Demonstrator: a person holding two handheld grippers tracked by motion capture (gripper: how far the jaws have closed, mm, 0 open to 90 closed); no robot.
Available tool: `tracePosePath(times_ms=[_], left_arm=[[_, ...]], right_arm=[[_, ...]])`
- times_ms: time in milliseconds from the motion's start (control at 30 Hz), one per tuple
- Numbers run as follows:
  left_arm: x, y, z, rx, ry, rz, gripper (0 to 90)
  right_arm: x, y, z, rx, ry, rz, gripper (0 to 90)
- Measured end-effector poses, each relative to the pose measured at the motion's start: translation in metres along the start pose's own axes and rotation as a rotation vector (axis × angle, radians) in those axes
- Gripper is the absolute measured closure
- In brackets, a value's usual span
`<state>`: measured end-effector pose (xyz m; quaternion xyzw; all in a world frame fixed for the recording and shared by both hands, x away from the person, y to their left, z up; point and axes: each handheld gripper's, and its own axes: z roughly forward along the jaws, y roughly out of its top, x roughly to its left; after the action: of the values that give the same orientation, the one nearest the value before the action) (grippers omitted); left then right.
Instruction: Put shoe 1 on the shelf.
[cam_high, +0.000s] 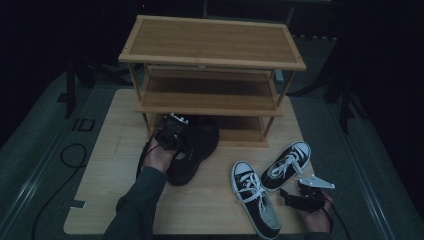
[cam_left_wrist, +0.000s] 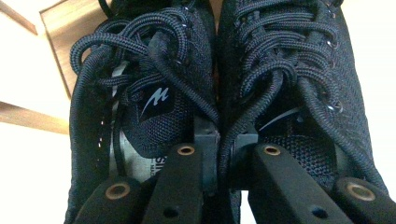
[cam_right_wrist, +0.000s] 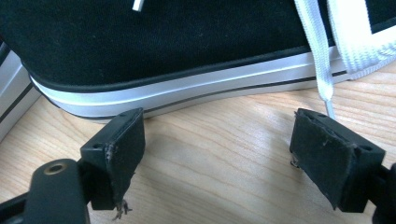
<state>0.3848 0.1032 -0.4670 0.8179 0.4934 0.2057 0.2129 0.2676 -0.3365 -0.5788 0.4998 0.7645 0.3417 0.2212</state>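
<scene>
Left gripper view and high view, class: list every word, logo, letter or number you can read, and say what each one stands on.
"M": white slanted logo on the tongue of the left black shoe, left gripper view.
"SI": start of grey print on that shoe's insole; the rest is hidden.
"ID": dark letters on the grey floor mat left of the table, high view.
Nothing else is readable.

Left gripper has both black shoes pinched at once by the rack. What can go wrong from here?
1. The left gripper clamps only the inner collars of the black shoes; one could slip out.
2. The toes sit at the rack bottom shelf; they might catch its post.
3. The right gripper rests open beside a sneaker; its loose lace may snag.
</scene>
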Motion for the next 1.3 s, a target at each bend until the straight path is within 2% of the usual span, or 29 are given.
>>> tracePosePath(times_ms=[100, 233, 400, 667, 867, 1000, 1067, 1167, 1200, 1300], left_arm=[[-0.004, 0.005, 0.005, 0.010, 0.029, -0.005, 85.9], [-0.008, 0.007, 0.010, -0.001, 0.048, -0.026, 85.8], [-0.010, 0.010, 0.014, -0.013, 0.059, -0.071, 85.8], [-0.013, 0.014, 0.018, -0.024, 0.094, -0.113, 85.7], [-0.015, 0.019, 0.022, -0.025, 0.100, -0.132, 85.7], [-0.018, 0.021, 0.024, -0.028, 0.114, -0.130, 85.4], [-0.019, 0.021, 0.025, -0.028, 0.117, -0.116, 84.4], [-0.021, 0.020, 0.024, -0.026, 0.109, -0.077, 76.0], [-0.022, 0.020, 0.023, -0.026, 0.120, -0.062, 72.6], [-0.022, 0.019, 0.021, -0.026, 0.108, -0.060, 64.5]], right_arm=[[0.000, 0.000, 0.000, 0.000, 0.000, 0.000, 17.8], [0.000, 0.000, 0.000, 0.000, 0.000, 0.000, 17.8], [0.000, 0.000, 0.000, 0.000, 0.000, 0.000, 17.8], [0.000, 0.000, 0.000, 0.000, 0.000, 0.000, 17.8], [0.000, 0.000, 0.000, 0.000, 0.000, 0.000, 17.8], [0.000, 0.000, 0.000, 0.000, 0.000, 0.000, 17.8], [0.000, 0.000, 0.000, 0.000, 0.000, 0.000, 17.8], [0.000, 0.000, 0.000, 0.000, 0.000, 0.000, 17.8], [0.000, 0.000, 0.000, 0.000, 0.000, 0.000, 17.8], [0.000, 0.000, 0.000, 0.000, 0.000, 0.000, 17.8]])
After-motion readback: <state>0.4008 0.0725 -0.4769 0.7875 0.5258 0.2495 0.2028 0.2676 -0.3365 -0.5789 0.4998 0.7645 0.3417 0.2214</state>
